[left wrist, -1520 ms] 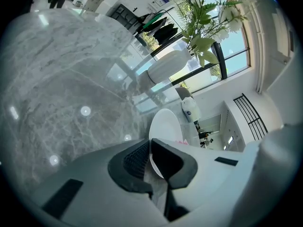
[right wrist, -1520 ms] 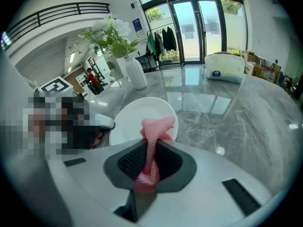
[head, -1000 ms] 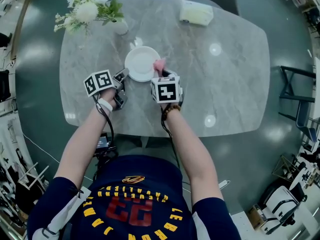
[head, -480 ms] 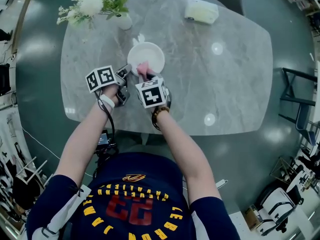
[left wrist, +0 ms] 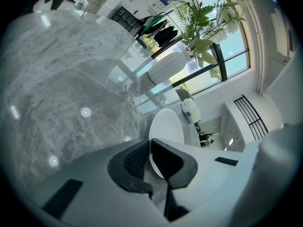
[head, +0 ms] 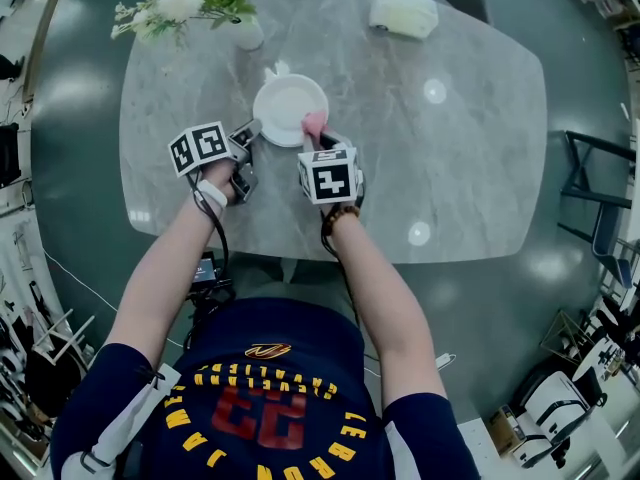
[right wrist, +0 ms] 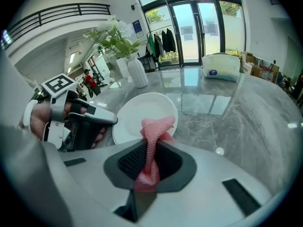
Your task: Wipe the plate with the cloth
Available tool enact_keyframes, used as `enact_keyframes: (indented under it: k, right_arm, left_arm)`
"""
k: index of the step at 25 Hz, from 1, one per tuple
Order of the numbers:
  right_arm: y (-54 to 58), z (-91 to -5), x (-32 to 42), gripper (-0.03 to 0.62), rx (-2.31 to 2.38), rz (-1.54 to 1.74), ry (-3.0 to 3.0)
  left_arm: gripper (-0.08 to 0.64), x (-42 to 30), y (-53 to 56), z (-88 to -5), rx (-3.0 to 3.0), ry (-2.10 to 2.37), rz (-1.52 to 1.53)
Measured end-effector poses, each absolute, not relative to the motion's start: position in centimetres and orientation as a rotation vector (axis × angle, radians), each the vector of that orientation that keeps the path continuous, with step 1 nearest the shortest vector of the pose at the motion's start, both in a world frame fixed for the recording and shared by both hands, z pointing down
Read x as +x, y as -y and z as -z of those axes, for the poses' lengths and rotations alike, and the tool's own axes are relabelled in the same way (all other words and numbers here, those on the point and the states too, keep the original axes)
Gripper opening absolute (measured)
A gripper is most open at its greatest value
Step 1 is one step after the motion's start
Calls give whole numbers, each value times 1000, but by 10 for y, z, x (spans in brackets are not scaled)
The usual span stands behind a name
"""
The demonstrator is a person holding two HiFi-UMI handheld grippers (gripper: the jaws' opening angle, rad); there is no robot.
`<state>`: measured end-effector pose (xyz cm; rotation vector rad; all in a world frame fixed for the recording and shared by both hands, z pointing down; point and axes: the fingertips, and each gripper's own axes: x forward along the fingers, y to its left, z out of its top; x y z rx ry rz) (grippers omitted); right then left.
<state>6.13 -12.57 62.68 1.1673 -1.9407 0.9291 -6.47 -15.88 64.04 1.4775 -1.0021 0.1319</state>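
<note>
My left gripper [left wrist: 150,148] was clamped on the rim of the white plate [left wrist: 166,126]. The left gripper view showed the thin edge running between the two pads, a detail too small to read in the head view. My right gripper [right wrist: 150,160] was clenched on the pink cloth [right wrist: 156,131]. The right gripper view showed the mesh pinched between the pads, its bunched free end standing over the plate's edge.

The head view alone showed the whole layout:
- The plate rested on the grey marble table [head: 450,168].
- The cloth sat at the plate's right rim.
- My two grippers were side by side, one at each side of the plate.

The right gripper view also showed the hand carrying my left gripper, a white vase [right wrist: 137,72] of flowers beyond the plate, and a white pack [right wrist: 220,66] farther right.
</note>
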Motion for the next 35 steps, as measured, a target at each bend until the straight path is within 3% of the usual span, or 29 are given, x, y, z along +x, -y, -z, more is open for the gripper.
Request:
enact_keyframes:
  k: [6, 10, 18, 25, 35]
  right_arm:
    - [129, -622, 65, 40, 1212, -984, 1980]
    - [133, -607, 70, 40, 1282, -994, 2022]
    - [129, -571, 83, 40, 1355, -1023, 2069]
    - [112, -534, 93, 40, 1403, -1023, 2133]
    - [88, -433, 58, 40, 1333, -962, 2395]
  left_arm:
    - [26, -64, 161, -637, 1520, 1027, -146]
    - [155, -60, 163, -625, 1560, 1024, -160]
    - [156, -85, 152, -593, 1543, 997, -64]
    - [155, -83, 152, -469, 1630, 878, 280]
    - [155, -101, 117, -348, 1826, 812, 464]
